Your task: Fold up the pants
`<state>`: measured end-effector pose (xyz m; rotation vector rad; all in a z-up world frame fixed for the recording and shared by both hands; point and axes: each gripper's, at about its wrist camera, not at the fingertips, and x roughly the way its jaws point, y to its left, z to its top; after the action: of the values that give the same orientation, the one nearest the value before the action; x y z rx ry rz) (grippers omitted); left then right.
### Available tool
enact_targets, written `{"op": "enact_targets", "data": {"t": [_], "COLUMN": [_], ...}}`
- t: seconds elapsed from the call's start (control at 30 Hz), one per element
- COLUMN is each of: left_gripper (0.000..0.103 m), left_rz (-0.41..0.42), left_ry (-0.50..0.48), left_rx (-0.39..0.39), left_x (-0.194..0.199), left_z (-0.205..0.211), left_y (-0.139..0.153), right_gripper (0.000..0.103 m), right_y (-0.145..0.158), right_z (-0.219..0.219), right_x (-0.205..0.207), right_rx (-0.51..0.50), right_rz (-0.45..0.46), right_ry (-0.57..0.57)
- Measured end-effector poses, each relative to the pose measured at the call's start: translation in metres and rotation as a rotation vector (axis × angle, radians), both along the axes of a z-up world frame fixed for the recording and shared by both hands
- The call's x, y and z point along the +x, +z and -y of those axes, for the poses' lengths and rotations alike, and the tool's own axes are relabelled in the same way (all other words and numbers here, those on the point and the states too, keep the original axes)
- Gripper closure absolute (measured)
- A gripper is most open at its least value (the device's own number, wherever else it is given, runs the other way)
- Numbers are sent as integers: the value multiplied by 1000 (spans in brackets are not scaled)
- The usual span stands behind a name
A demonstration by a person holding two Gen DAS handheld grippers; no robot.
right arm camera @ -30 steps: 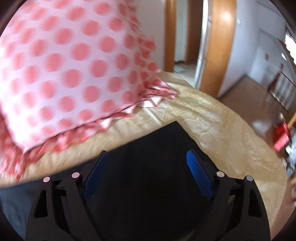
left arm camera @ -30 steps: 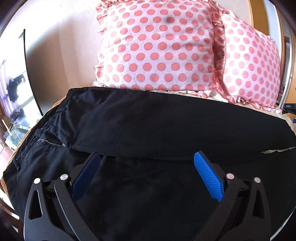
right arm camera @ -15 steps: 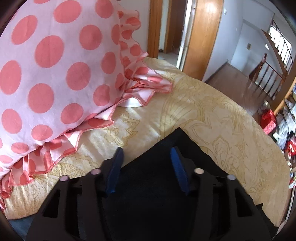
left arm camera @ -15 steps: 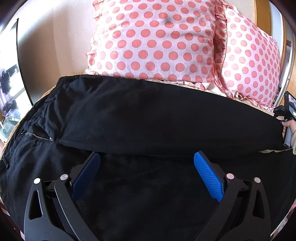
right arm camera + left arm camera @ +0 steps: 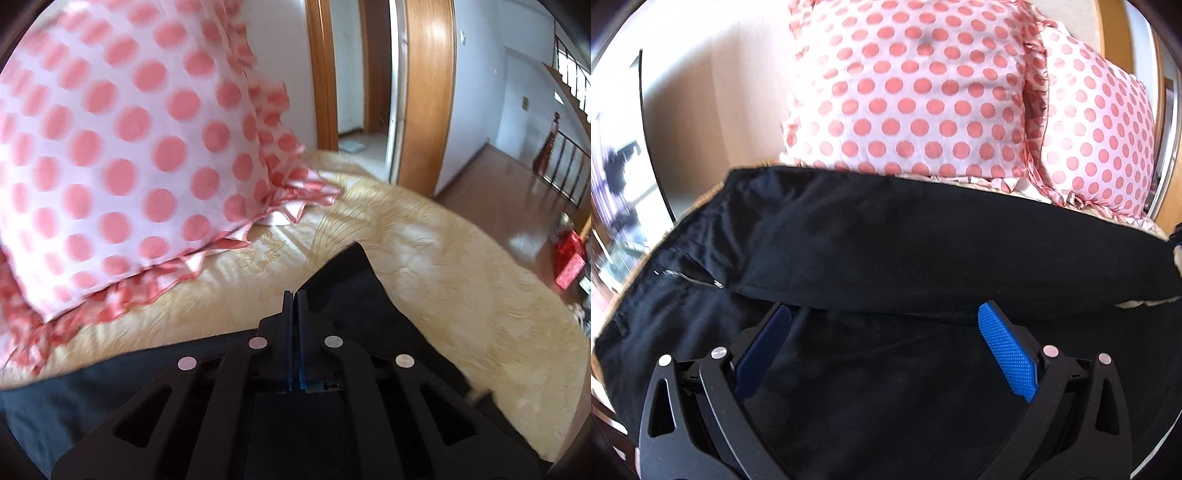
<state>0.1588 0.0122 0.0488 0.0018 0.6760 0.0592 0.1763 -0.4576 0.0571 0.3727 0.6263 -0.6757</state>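
From the left wrist view, the black pants (image 5: pixel 886 258) lie spread across the bed, just in front of the two pink polka-dot pillows (image 5: pixel 916 92) that stand against the wall. One leg lies folded over the other, its lower edge running just beyond the tips of the left gripper (image 5: pixel 886 347). A zipper (image 5: pixel 687 278) glints at the waist end, off to the pillows' left side. The left gripper hangs over the nearer leg with its blue pads (image 5: pixel 1008 354) spread wide apart, holding nothing.

From the right wrist view, the right gripper (image 5: pixel 294 306) has its fingers pressed together, pinching the pants' hem end (image 5: pixel 354 284), whose black corner points away past the fingertips. This end sits on the yellow patterned bedspread (image 5: pixel 424 258), to the right of a polka-dot pillow (image 5: pixel 129 147) and a little apart from its frilled edge. Beyond the pillow stands a wooden door frame (image 5: pixel 424 92), and farther right a wood floor with a stair railing (image 5: pixel 561 158). The pillow looks blurred here.
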Motion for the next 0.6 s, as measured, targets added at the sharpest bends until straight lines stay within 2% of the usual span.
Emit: {"op": "enact_targets", "data": {"t": [0.17,0.27,0.37,0.47,0.6], "left_gripper": [2,2,2,2,2], "left_rz": [17,25,37,47,40], "left_ry": [-27,-31,-33,-28,-23], "left_rx": [-2,-10,-12,-6,-5], "left_x": [-16,-24,-31,-36,-39], "left_z": [4,5,5,5,5], "left_y": [6,8,12,14,15], "right_gripper": [101,101,101,101,100], "right_y": [10,-1,-23,-40,-51], "right_z": [-38,-53,-66,-68,-55], "right_x": [-74,-115,-154,-179,-193], "right_rx": [-4,25,75,125,228], "right_rz": [81,112,104,89,125], "right_ry": [90,112,100,80,57]}}
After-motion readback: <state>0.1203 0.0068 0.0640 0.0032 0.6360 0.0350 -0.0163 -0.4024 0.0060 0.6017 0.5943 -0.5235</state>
